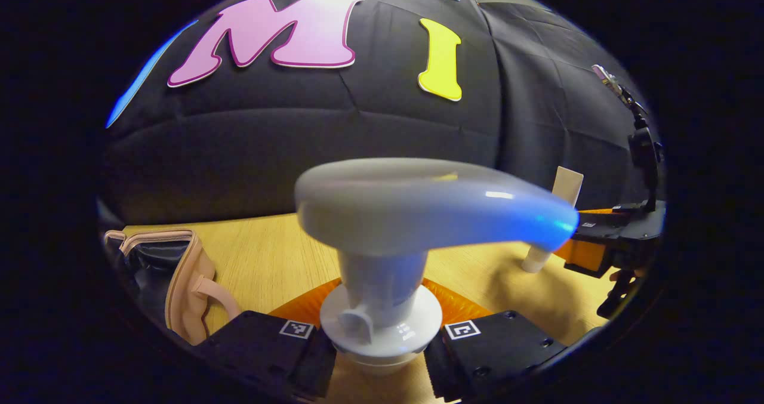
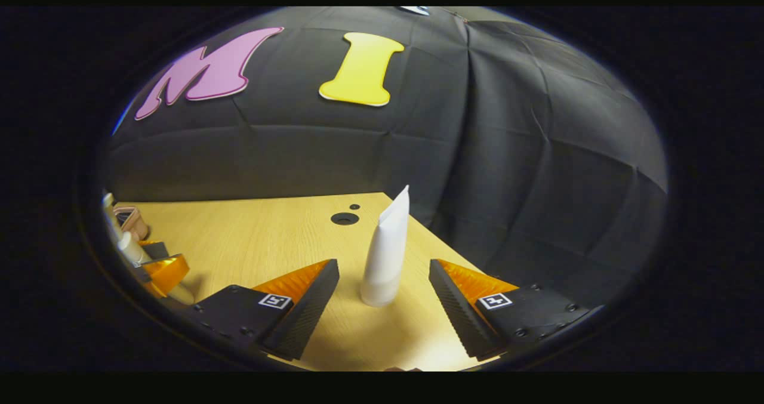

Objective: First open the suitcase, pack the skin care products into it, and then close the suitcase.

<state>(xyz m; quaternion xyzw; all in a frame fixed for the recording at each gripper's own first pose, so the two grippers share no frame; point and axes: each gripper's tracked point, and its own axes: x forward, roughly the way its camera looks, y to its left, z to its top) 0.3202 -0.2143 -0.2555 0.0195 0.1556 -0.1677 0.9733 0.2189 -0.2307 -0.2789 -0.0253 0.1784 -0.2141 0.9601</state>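
Observation:
A white pump bottle [image 1: 382,273] fills the middle of the left gripper view, its wide pump head [image 1: 430,204] pointing right. My left gripper [image 1: 382,356] is shut on the bottle's collar, one finger on each side. A pink-trimmed suitcase [image 1: 179,278] with a dark inside lies at the left on the table. In the right gripper view a white tube [image 2: 385,255] stands upright on its cap between the fingers of my right gripper [image 2: 383,268], which is open with a gap on both sides. The same tube [image 1: 552,225] and right gripper [image 1: 603,243] show at the right of the left gripper view.
The wooden table [image 2: 250,243] has a round cable hole [image 2: 344,218] near its far edge, just left of the tube. Its right edge runs close behind the tube. The left gripper [image 2: 158,270] with the pump bottle [image 2: 128,246] sits at the far left, and black cloth walls stand behind.

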